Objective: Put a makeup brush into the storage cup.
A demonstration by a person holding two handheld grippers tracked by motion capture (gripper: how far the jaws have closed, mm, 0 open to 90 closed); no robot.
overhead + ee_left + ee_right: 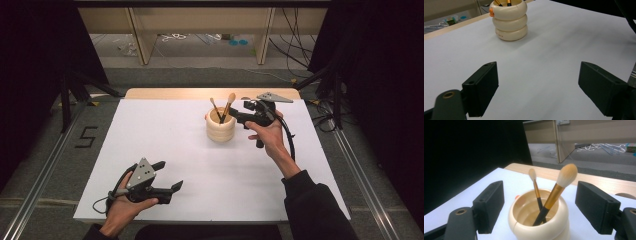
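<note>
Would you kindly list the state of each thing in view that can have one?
Cream ringed holder: upright on the white table, holding both brushes.
Large brush: leaning in the holder, bristles up.
Small brush: standing in the holder, bristles up.
Right gripper: open, jaws on either side of the holder, pressing on nothing.
Left gripper: open, nothing between its jaws, apart from the holder.

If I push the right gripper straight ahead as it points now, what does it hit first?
Probably the larger brush leaning in the cream holder: both sit between the right gripper's open fingers, though depth is hard to judge.
</note>
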